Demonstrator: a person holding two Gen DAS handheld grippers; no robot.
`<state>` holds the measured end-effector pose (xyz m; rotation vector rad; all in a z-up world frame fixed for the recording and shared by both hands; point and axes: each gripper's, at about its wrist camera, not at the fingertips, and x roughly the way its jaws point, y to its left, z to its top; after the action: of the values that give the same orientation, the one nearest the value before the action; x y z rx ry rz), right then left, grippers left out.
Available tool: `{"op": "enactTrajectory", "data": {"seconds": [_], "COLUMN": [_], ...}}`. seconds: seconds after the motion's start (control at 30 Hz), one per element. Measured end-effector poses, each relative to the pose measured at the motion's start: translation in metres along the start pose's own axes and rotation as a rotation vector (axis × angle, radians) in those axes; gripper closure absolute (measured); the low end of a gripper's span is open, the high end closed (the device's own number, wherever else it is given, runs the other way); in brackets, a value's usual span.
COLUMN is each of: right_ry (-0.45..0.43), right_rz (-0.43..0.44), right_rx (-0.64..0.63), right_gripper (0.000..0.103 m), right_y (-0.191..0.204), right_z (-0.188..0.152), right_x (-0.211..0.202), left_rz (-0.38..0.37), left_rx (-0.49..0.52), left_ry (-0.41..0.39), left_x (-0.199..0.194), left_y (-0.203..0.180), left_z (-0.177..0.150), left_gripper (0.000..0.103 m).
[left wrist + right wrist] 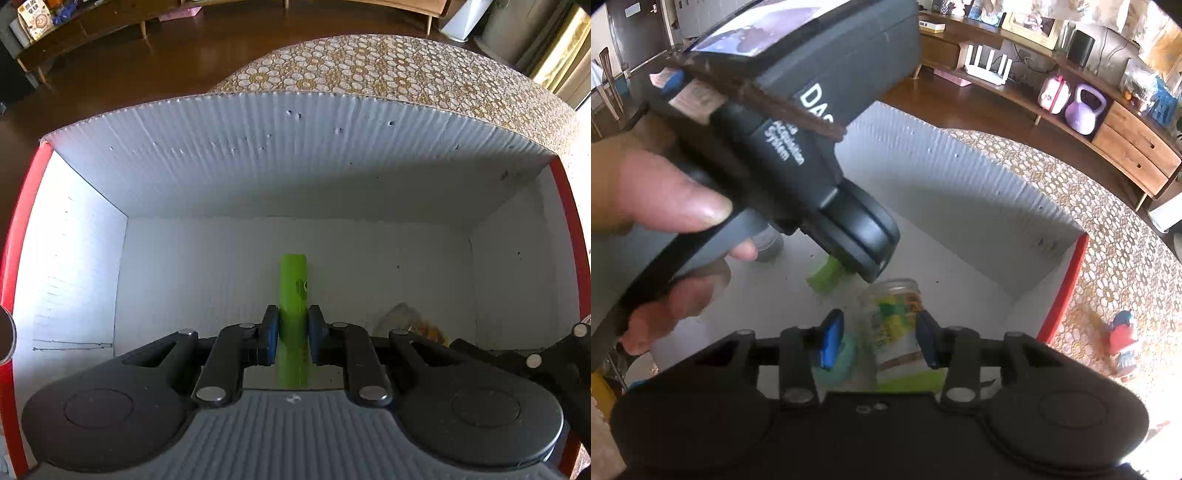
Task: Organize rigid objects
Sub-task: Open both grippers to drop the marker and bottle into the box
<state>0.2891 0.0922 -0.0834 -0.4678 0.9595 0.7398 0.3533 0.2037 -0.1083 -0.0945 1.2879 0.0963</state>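
Left wrist view showed the left gripper [293,332] pinching a green tube [293,291] between its blue pads, the tube pointing down into a white cardboard box [258,155] with red outer sides. The tube's far end hung near the box floor, though whether it touched could not be told. Off to the right, part of the other gripper and something yellowish beside it peeked into the same box.

Right wrist view showed the right gripper [877,339] with its jaws part-way apart, closed on a clear jar [894,325] with a green and yellow label, held over the box's floor just beside the tube. A hand [665,221] held the left tool close above, crowding the space. A small red and blue figure [1123,343] stood outside on the patterned tablecloth [1108,258].

The step in hand looked like setting both items down inside the box. To do it well, the tube probably needed to be lowered until its end met the floor, then tipped flat or stood up before the pads let go, so it would not bounce or roll. The jar seemed best set upright on bare floor, apart from the tube. With both tools so near, releasing one at a time and lifting straight up would likely avoid knocking either item.
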Motion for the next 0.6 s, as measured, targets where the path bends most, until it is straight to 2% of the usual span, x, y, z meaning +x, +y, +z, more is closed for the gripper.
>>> {"op": "enactTrajectory", "data": {"seconds": [0.23, 0.6], "right_ry": [-0.039, -0.111], "right_rz": [0.033, 0.080], "right_rx": [0.040, 0.108], "right_gripper": [0.059, 0.053], "right_y": [-0.006, -0.021], "right_z": [-0.006, -0.015], "right_x": [-0.014, -0.051], "left_rz": [0.006, 0.001], "left_rx": [-0.006, 0.002], "left_ry": [0.001, -0.098], "left_x": [-0.001, -0.038], "left_y": [-0.001, -0.006], "left_z": [0.003, -0.008], "left_gripper": [0.086, 0.086]}}
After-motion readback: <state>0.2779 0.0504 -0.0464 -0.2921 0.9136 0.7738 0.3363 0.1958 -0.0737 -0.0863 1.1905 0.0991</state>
